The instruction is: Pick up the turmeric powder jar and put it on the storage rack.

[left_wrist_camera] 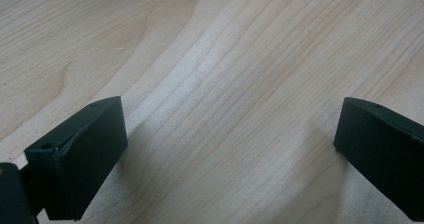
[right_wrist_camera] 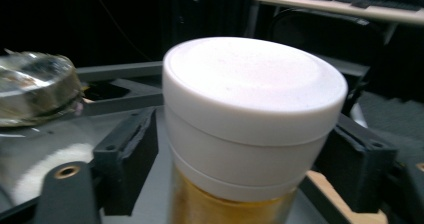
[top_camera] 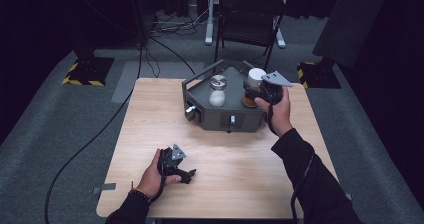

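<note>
While the right claw [right_wrist_camera: 240, 159] stands around the white-capped jar [right_wrist_camera: 252, 119], its jaws sit part-open on either side of the cap's lower edge; in the right gripper view a small gap appears at the left pad, so the pads bracket the jar without visibly clamping it. The jar, amber below the cap, stands directly between the jaws in the grey tray [top_camera: 235, 115], at that tray's right end; to the claw's left stands a glass jar [top_camera: 217, 90] with white contents and a clear lid, near but apart. The left claw [left_wrist_camera: 225, 154] rests jaws wide apart, nothing between them, low over bare worktop [left_wrist_camera: 210, 59], well apart from the tray. To take the jar well, as judged from here: centre the cap between both pads; keep the claw level; close evenly until both pads bear; hold below the cap's rim rather than on its rounded top, since a high grip may slip; lift straight up, clear of the neighbouring jar.
</note>
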Motion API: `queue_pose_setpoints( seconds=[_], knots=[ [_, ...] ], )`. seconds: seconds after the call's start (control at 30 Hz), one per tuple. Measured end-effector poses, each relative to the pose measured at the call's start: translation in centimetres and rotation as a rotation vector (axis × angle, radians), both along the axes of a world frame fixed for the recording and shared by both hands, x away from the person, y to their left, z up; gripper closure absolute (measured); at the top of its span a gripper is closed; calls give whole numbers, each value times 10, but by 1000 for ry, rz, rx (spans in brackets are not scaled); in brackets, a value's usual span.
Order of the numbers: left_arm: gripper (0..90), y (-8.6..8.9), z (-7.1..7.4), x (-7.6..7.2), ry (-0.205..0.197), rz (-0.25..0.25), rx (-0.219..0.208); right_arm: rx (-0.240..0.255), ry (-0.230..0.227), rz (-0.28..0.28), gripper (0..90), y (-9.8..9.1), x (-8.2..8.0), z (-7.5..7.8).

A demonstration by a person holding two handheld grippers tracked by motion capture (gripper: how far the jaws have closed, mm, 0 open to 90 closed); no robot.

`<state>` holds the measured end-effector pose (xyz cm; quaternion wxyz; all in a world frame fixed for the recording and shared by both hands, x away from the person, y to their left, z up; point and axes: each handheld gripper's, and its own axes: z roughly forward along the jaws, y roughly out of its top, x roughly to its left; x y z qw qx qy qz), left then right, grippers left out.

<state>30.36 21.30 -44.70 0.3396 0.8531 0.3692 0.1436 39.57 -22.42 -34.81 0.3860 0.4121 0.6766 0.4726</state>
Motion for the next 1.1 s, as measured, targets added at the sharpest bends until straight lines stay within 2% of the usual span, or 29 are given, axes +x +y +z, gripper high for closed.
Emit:
queue_pose_setpoints(
  seconds=[0.1, 0.17, 0.37, 0.6, 0.87, 1.1],
  knots=[
    [2, 0, 0, 0, 0, 0, 0, -77, -59, -6, 88, 7, -6, -6],
    [2, 0, 0, 0, 1, -1, -1, -92, -68, -5, 51, 9, -8, -7],
    [2, 0, 0, 0, 0, 0, -1, -127, -83, 2, 49, 9, -15, -8],
    [2, 0, 0, 0, 0, 0, -1, -111, -79, 11, 49, -3, -25, -11],
    [1, 0, 0, 0, 1, 3, 0, -104, -77, 46, 49, -20, -35, -23],
    [0, 0, 0, 0, 1, 3, 1, -105, -113, 99, 49, -34, -54, -34]
  ],
)
